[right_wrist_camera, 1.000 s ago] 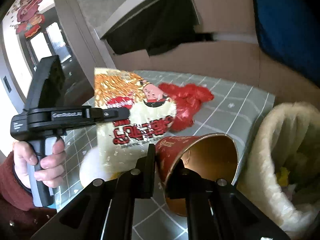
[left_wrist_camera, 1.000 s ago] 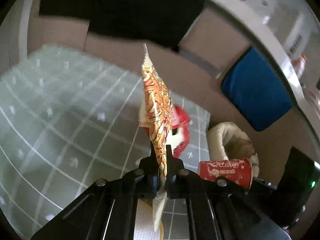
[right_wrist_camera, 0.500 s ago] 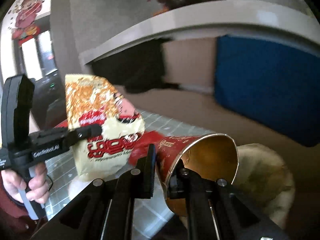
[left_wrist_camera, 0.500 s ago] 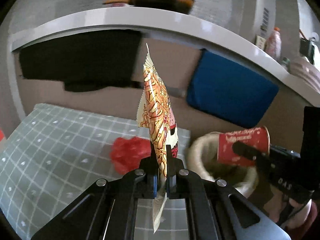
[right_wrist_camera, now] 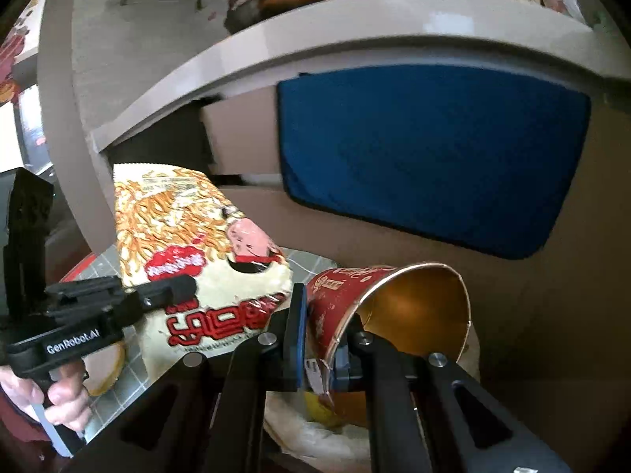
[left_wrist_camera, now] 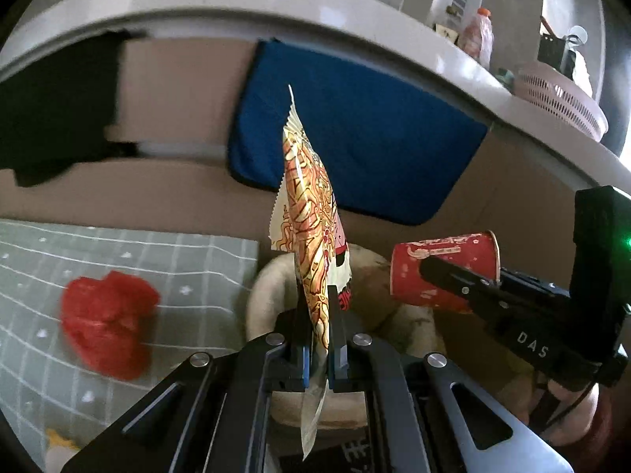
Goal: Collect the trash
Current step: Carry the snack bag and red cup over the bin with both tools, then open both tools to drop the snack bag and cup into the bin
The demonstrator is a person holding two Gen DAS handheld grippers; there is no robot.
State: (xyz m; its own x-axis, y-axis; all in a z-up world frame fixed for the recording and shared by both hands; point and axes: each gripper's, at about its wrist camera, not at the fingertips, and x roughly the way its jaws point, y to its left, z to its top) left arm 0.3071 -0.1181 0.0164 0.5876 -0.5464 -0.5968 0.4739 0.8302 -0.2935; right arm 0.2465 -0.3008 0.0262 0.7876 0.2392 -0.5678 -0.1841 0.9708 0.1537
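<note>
My left gripper (left_wrist_camera: 318, 349) is shut on an orange and white noodle snack bag (left_wrist_camera: 311, 244), held edge-on and upright over the cream bin (left_wrist_camera: 268, 287). The bag shows flat in the right wrist view (right_wrist_camera: 189, 252), pinched by the left gripper (right_wrist_camera: 173, 291). My right gripper (right_wrist_camera: 318, 349) is shut on the rim of a red paper cup (right_wrist_camera: 394, 303) with a gold inside, lying sideways over the bin (right_wrist_camera: 327, 437). The cup also shows in the left wrist view (left_wrist_camera: 441, 268), right of the bag.
A crumpled red plastic bag (left_wrist_camera: 106, 315) lies on the grey grid mat (left_wrist_camera: 157, 252) left of the bin. A blue cloth (left_wrist_camera: 366, 138) and a black cloth (left_wrist_camera: 51, 110) hang from the counter (left_wrist_camera: 276, 12) behind. A pink basket (left_wrist_camera: 560, 98) sits on the counter.
Both grippers have swung right with their loads, from over the mat to over the cream bin. The red bag has slid to the left of the left wrist view.
</note>
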